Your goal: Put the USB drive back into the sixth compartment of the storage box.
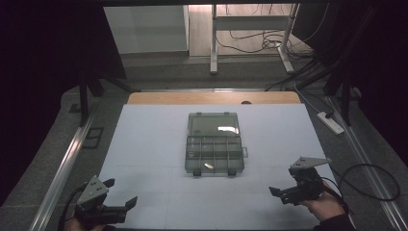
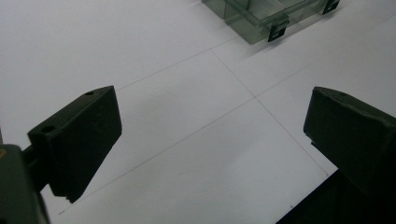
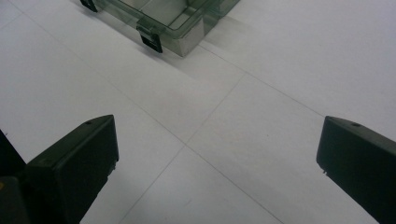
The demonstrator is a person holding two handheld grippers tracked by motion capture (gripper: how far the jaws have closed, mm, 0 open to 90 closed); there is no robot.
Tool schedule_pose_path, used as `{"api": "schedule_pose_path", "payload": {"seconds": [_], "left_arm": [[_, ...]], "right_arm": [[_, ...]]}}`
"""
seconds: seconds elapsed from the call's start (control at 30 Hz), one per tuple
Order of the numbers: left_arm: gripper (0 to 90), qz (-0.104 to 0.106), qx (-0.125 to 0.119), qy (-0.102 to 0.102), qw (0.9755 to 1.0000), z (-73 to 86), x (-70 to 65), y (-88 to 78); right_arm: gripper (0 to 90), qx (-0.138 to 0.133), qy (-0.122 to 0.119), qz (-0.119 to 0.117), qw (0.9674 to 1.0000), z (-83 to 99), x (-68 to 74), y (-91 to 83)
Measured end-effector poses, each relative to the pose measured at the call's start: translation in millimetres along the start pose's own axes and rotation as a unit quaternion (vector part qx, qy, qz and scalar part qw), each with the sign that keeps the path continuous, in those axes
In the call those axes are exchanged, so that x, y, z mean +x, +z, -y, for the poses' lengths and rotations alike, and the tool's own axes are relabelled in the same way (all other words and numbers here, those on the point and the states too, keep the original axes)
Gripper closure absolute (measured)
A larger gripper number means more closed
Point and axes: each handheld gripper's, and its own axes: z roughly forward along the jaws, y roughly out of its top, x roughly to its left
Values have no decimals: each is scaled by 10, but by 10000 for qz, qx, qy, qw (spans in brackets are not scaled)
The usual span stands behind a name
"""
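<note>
The left gripper (image 1: 119, 192) sits at the near left corner, its 2 blocky matte black jaws spread wide with nothing between them. The right gripper (image 1: 280, 192), held by a hand (image 1: 325, 204) at the near right, is likewise wide open and empty. Between them, well apart from both, the clear smoky plastic organizer box (image 1: 214, 154) lies open at mid-table on smooth white paper (image 1: 144, 144). A small pale item (image 1: 209, 166) in 1 front compartment is too small to identify.
</note>
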Motion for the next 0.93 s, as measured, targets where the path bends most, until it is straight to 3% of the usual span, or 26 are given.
{"api": "schedule_pose_path", "payload": {"seconds": [0.63, 0.93], "left_arm": [[46, 1, 12, -31, 10000, 0, 7, 1], [46, 8, 6, -38, 10000, -5, 7, 1]], "right_arm": [[0, -99, 392, 198, 9990, 180, -37, -216], [0, -120, 368, 344, 9987, 228, -25, -289]]}}
